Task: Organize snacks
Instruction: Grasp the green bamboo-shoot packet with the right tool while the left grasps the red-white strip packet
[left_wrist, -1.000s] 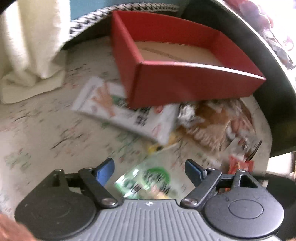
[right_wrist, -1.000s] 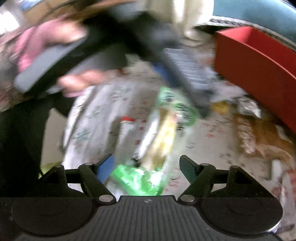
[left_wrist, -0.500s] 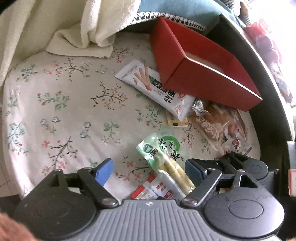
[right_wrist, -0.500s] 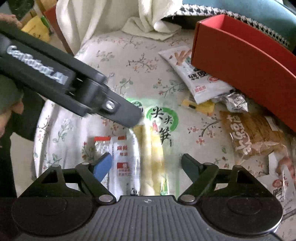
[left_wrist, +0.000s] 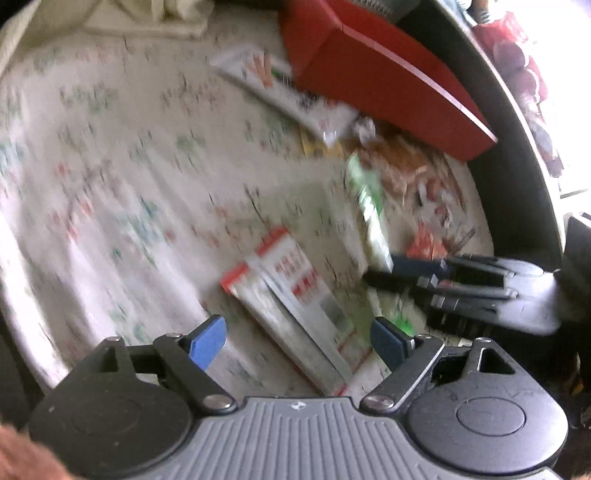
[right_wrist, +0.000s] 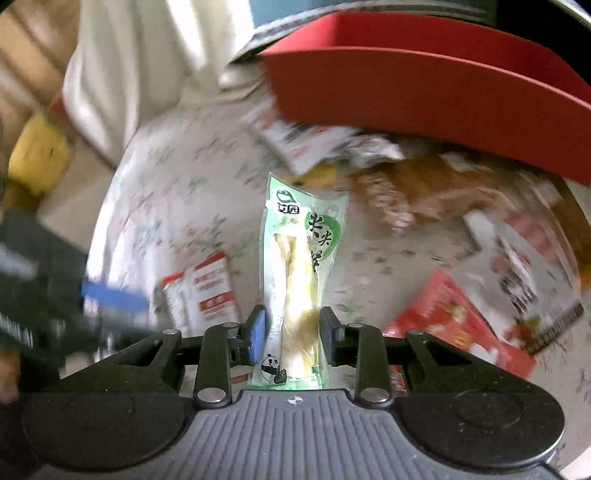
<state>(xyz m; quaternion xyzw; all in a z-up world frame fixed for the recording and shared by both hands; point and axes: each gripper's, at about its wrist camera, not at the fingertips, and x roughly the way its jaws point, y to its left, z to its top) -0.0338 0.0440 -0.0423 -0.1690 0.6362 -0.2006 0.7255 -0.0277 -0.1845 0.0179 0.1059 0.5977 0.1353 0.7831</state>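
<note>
Green bamboo-shoot pack (right_wrist: 301, 273) sits between the right gripper's (right_wrist: 291, 334) pads, long axis running straight out along the fingers, top end pointing toward the red box (right_wrist: 424, 85). Jaws have just been closing; both pads now press the pack's lower end, so it's clamped. Most of the pack sticks out forward past the fingertips, so expect it to flop.

Key relation: the box lies ahead and up-right of the right claw, past the pile of loose snacks along its near wall. Pack axis is already roughly aimed at it, so my read is that the next move is a lift and a carry forward over the wall, no big re-orient needed. The right hand is the one to do it.

Left gripper (left_wrist: 299, 339) is spread wide with nothing in it, hovering over the red-and-white sachet pack (left_wrist: 284, 280), which lies flat on the floral cloth (left_wrist: 110, 166), long axis diagonal between its blue pads. In the left wrist view the right gripper comes in from the right, just beside that sachet pack, so watch for the two grippers clashing.

Left view is motion-blurred; small wrappers by the box aren't readable.
</note>
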